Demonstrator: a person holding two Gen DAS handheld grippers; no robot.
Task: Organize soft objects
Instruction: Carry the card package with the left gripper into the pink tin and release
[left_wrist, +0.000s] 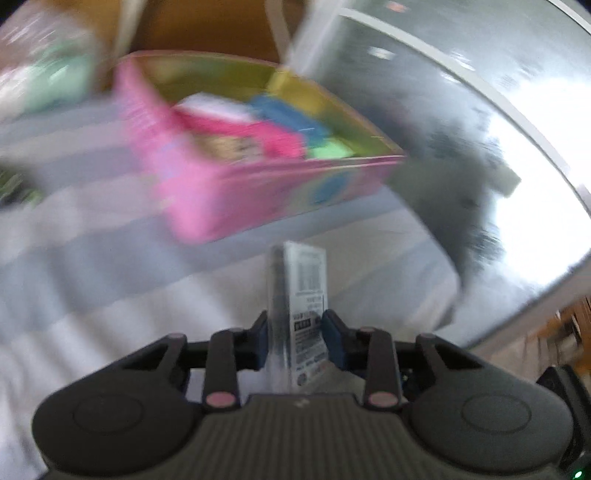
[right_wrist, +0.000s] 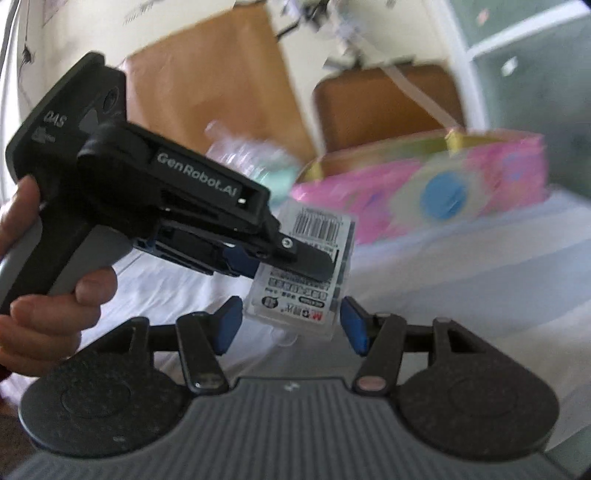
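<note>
A clear packet (left_wrist: 303, 280) with a barcode label stands upright between the blue pads of my left gripper (left_wrist: 295, 321), which is shut on it. Beyond it a pink box (left_wrist: 207, 192) sits on the striped bed sheet and holds soft pieces: a pink one (left_wrist: 240, 129), a blue one (left_wrist: 288, 114) and a green one (left_wrist: 328, 149). In the right wrist view a hand (right_wrist: 44, 295) holds the left gripper (right_wrist: 306, 264) with the packet (right_wrist: 321, 225). The packet's lower edge hangs between the pads of my right gripper (right_wrist: 291, 325), which is open and apart from it. The pink box (right_wrist: 406, 199) lies behind.
A clear bag with green contents (right_wrist: 251, 155) lies left of the box on the bed sheet (right_wrist: 461, 277). A brown board (right_wrist: 384, 107) stands behind the box. A grey curtain (left_wrist: 461, 184) and a bright window fill the right side. Both views are blurred.
</note>
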